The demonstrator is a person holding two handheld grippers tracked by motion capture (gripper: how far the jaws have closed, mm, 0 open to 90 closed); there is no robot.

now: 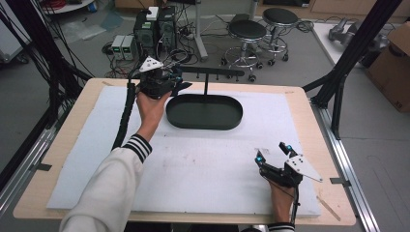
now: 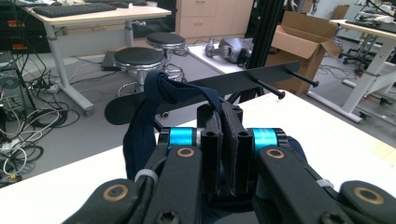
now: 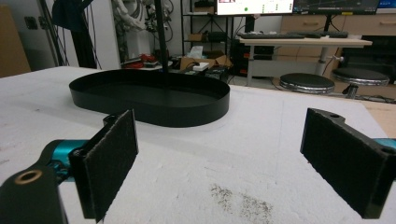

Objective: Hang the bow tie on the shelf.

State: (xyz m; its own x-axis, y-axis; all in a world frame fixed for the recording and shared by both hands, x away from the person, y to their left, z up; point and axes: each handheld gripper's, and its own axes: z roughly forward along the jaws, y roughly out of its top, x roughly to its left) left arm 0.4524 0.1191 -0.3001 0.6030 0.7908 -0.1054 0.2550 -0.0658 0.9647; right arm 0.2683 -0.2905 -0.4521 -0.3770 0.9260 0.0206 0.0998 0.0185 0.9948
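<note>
Cloth dark blue, clamped in left tool, draped seemingly over rack bar, right tool apart.

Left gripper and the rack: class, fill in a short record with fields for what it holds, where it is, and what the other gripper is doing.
Left gripper: shut on dark blue cloth
Cloth: looped over the end of the rack bar
Stand: black oval tray with upright post
Right gripper: open, holding nothing, over the white mat
</note>
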